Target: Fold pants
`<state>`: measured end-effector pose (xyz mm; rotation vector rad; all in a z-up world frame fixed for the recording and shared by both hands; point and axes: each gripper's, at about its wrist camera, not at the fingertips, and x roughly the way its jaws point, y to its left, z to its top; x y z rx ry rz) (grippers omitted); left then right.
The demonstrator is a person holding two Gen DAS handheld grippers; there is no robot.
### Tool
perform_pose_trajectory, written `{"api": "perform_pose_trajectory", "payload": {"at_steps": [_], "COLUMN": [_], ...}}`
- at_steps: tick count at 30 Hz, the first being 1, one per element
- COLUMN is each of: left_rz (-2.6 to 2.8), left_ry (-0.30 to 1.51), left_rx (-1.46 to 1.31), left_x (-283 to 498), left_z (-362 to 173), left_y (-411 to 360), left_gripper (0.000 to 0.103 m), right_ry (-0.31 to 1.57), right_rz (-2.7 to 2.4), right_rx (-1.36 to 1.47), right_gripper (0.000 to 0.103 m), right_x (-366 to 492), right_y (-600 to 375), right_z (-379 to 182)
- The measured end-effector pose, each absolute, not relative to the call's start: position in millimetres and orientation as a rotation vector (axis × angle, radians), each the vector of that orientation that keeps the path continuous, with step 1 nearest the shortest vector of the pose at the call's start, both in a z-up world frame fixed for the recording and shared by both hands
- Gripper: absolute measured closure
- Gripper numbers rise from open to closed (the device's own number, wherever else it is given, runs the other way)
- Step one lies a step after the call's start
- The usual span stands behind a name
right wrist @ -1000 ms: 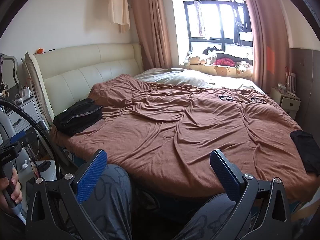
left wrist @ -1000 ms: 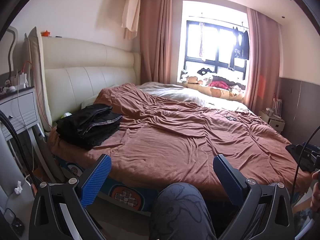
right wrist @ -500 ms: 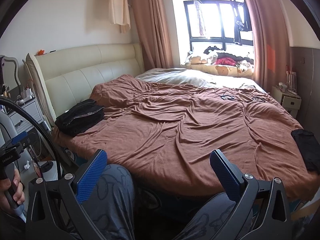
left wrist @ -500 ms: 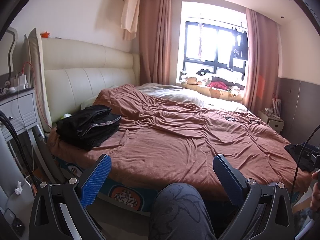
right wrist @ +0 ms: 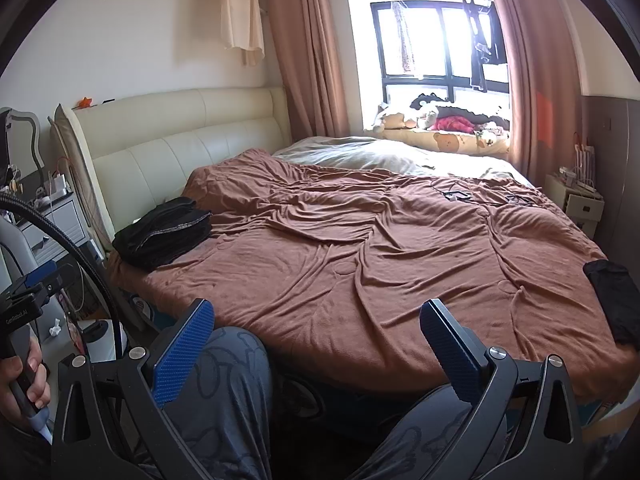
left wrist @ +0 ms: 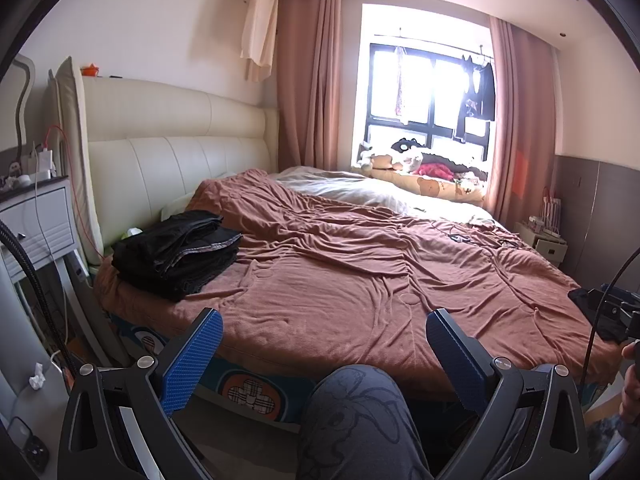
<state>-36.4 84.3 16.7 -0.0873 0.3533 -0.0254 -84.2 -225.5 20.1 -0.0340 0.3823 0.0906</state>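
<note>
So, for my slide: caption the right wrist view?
Open right gripper faces brown bedspread; folded dark pile left, black garment right.

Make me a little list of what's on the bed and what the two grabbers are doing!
bed cover: brown blanket, wrinkled
left side of bed: stack of folded black clothes
right edge of bed: loose black garment, not folded
left gripper: open, holding nothing
right gripper: open, holding nothing
by the window: stuffed toys

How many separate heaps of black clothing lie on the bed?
2. A folded stack near the headboard; one dark garment at the opposite edge, partly cut off. More may be hidden.
</note>
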Motion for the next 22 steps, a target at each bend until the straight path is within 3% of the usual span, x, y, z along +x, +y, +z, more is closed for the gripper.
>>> {"api": "perform_pose_trajectory", "payload": {"at_steps": [22], "left_rz": [-0.032], "left_ry": [0.339], "left_rx": [-0.081], "left_x": [-43.4], "left_z": [21.0], "left_y": [82.0], "left_gripper": [0.0], "right_ry": [0.388], "right_rz": [0.09], "right_rx": [-0.019], "right_gripper": [0.0], "right_x": [-87.0], "right_y": [-224.6], "right_z": [19.0]}}
